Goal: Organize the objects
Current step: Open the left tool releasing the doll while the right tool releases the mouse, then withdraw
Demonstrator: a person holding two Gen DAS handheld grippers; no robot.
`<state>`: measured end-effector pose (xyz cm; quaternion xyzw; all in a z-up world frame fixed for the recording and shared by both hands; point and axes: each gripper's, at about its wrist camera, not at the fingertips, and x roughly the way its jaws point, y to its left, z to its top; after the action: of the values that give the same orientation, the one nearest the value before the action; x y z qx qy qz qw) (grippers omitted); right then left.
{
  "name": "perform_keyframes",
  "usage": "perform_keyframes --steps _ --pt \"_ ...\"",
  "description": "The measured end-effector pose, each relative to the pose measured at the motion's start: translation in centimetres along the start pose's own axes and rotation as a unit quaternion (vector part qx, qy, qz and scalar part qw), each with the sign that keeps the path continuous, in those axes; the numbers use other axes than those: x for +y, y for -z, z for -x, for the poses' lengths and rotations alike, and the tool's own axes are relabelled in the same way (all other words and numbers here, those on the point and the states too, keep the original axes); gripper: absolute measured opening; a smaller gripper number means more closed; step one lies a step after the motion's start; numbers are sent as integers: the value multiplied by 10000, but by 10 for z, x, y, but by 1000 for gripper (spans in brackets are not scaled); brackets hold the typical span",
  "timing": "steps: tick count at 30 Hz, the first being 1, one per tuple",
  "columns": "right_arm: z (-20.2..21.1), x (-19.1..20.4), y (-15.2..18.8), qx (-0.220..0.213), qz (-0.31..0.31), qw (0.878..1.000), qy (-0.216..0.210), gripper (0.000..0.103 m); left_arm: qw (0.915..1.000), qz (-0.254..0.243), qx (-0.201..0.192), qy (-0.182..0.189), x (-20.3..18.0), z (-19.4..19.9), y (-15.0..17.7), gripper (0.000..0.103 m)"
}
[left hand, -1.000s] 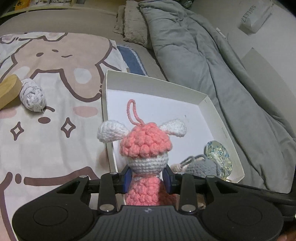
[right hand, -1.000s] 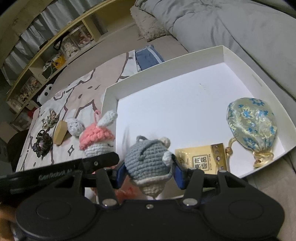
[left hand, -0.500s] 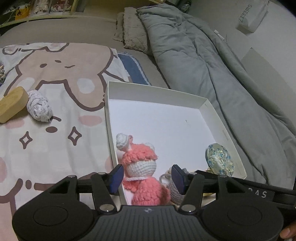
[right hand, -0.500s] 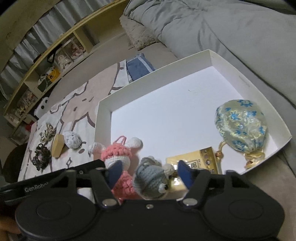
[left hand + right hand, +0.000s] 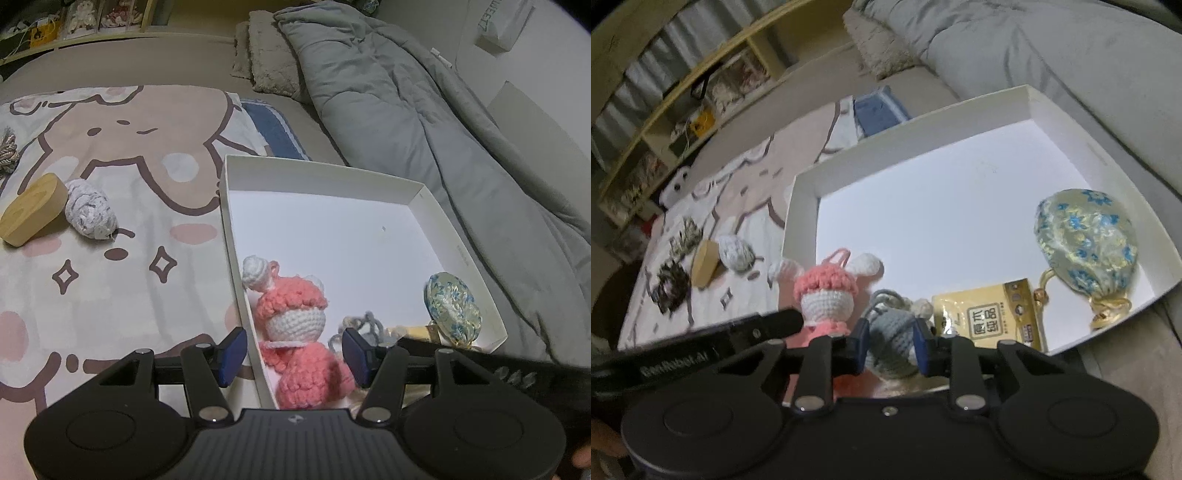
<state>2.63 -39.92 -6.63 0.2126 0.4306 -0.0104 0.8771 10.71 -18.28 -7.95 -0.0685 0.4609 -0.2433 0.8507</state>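
Note:
A white shallow box point(image 5: 236, 229) lies on the bed. A pink crochet bunny point(image 5: 295, 321) stands in its near left corner, between the wide-open jaws of my left gripper point(image 5: 293, 356) and not gripped. It shows in the right wrist view point(image 5: 827, 291) too. My right gripper point(image 5: 891, 341) has its jaws close around a grey crochet toy point(image 5: 892, 341) beside the bunny. A floral pouch point(image 5: 1086, 240) and a gold packet point(image 5: 993, 317) also lie in the box point(image 5: 801, 218).
A wooden block point(image 5: 29, 210) and a white-grey yarn ball point(image 5: 88, 218) lie on the cartoon blanket point(image 5: 110, 258) left of the box. Dark tasselled items point(image 5: 672, 284) lie further left. A grey duvet point(image 5: 424, 110) is bunched along the right. Shelves point(image 5: 683, 92) stand behind.
My left gripper let go of the pink bunny in the box and drew back, jaws open. My right gripper opened over the grey toy, then narrowed around it again.

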Motion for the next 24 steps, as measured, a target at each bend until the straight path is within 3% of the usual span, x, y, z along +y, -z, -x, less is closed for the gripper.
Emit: perform_keyframes --steps 8,13,16,20,24 --pt "38 9 -1 -512 -63 9987 -44 41 9997 -146 -45 -167 -3 19 -1 58" --pt "50 17 6 -574 117 9980 230 52 9992 -283 -127 -265 -8 37 -2 63" --pt "57 15 10 -610 129 9973 392 58 9986 -374 -186 -337 -10 48 -2 68" --pt "67 14 15 -666 134 9961 569 68 9979 -397 -262 -429 -11 62 -1 85" --pt "76 13 22 -704 155 9948 724 79 9970 -527 -287 -479 -14 74 2 96"
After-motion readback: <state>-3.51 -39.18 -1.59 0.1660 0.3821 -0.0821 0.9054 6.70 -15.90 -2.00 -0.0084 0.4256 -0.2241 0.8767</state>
